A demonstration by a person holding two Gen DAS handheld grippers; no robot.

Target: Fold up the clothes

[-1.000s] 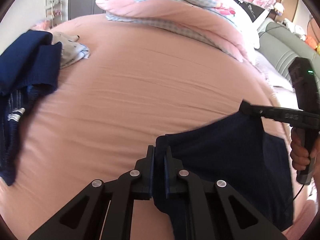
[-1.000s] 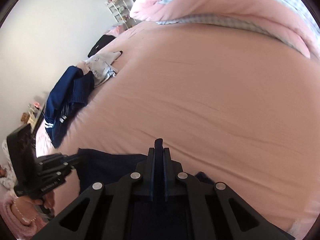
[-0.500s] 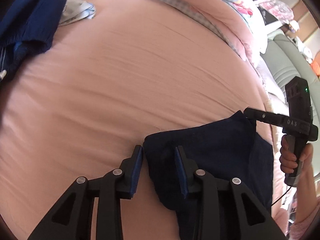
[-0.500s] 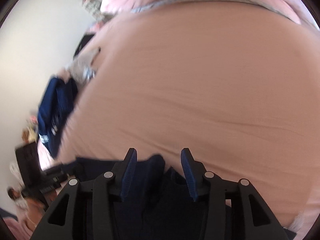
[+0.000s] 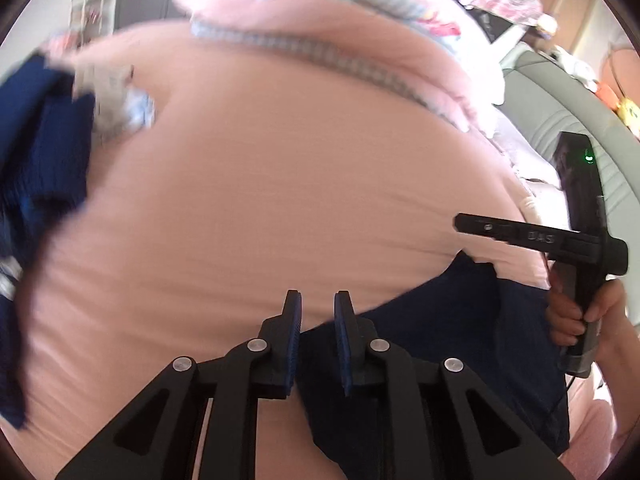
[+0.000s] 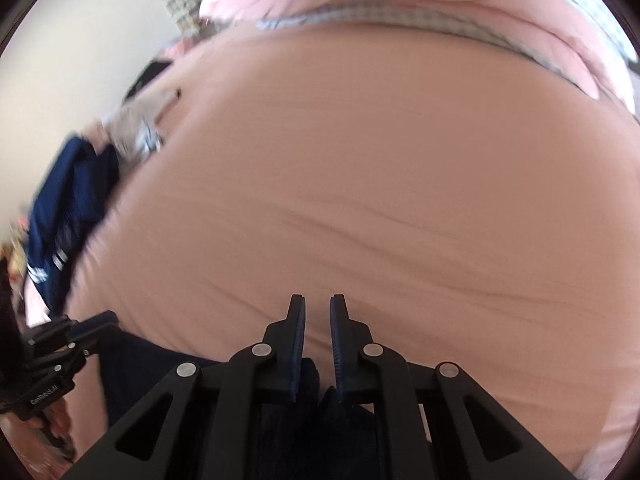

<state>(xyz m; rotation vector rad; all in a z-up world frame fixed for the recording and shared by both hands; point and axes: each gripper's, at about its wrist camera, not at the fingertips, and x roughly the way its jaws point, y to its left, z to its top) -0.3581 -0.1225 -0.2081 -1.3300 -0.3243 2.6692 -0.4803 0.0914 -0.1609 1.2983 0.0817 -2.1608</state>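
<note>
A folded dark navy garment [image 5: 440, 340] lies on the pink bed sheet [image 5: 280, 200] near the front edge. My left gripper [image 5: 318, 304] is open and empty, raised just above the garment's left corner. My right gripper [image 6: 318, 308] is open and empty too, above the sheet just past the garment [image 6: 136, 364], whose fabric shows under its jaws. The right gripper also shows in the left wrist view [image 5: 472, 224], off the cloth. The left gripper shows at the lower left of the right wrist view [image 6: 96, 320].
A pile of navy clothes [image 5: 36, 168] and a pale grey garment [image 5: 116, 108] lie at the bed's left side. A bunched pink quilt [image 5: 320, 12] lies at the far end. A grey sofa [image 5: 560, 120] stands to the right.
Both grippers were shut on the navy garment a second ago. They opened, let it drop onto the sheet, and have lifted away from it.
</note>
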